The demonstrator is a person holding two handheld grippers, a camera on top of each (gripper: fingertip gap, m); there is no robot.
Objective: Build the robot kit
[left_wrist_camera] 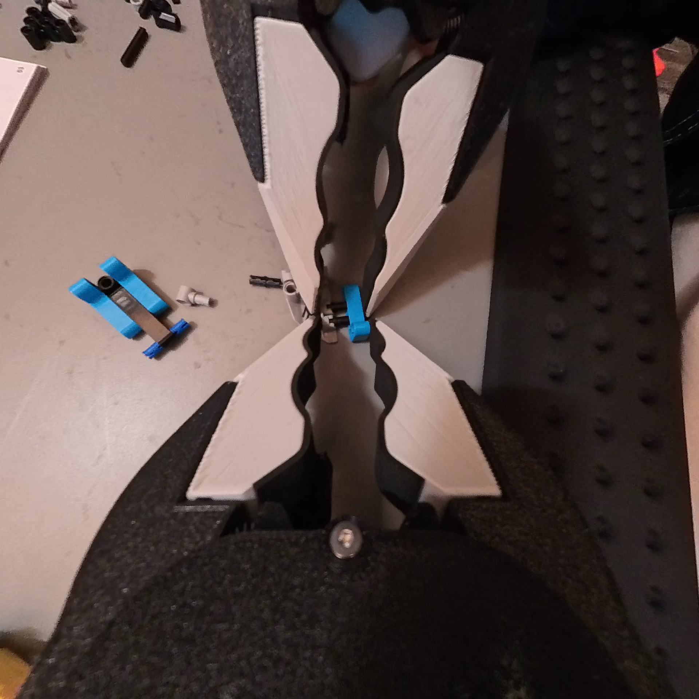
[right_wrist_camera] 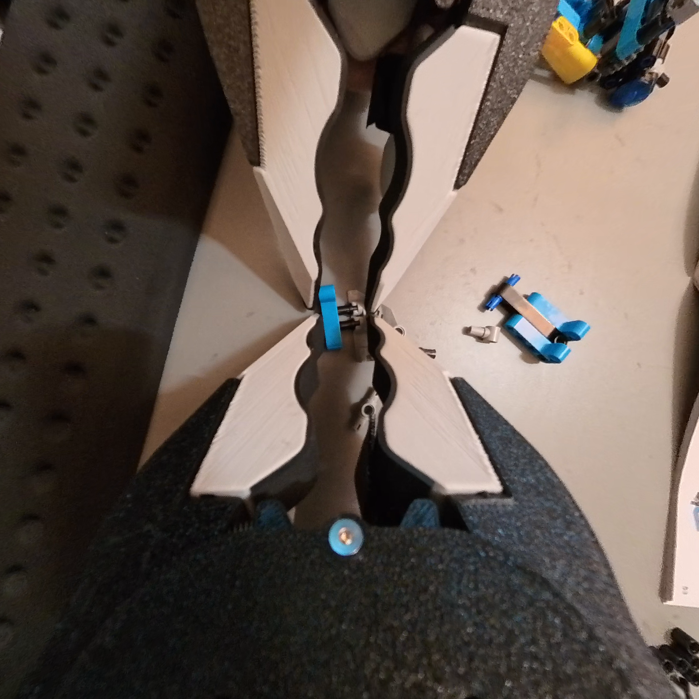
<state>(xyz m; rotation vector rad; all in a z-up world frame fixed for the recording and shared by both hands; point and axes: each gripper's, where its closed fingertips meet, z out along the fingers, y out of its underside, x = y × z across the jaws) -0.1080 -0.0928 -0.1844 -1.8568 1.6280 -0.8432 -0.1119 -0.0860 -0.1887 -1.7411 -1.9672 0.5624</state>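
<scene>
My two grippers meet tip to tip above the table. Between the tips is a small assembly: a blue angled piece [left_wrist_camera: 356,316] joined by two black pins to a grey piece [left_wrist_camera: 327,328]. My left gripper [left_wrist_camera: 342,327] is shut on this assembly, with the blue piece against its right finger. The right gripper [left_wrist_camera: 342,302] comes in from the top of the left wrist view. In the right wrist view my right gripper [right_wrist_camera: 342,323] is shut on the same assembly, with the blue piece [right_wrist_camera: 330,321] on the left and the grey piece [right_wrist_camera: 357,329] on the right.
A blue-and-grey sub-assembly [left_wrist_camera: 125,299] [right_wrist_camera: 537,325] lies on the beige table with a small grey connector [left_wrist_camera: 193,297] beside it. Also in view: a black pin [left_wrist_camera: 264,280], a pile of black parts [left_wrist_camera: 45,26], a white booklet [left_wrist_camera: 15,98], a black perforated board [left_wrist_camera: 590,264] [right_wrist_camera: 75,189] and a yellow-and-blue model [right_wrist_camera: 605,41]. My left and right fingertips are right by each other.
</scene>
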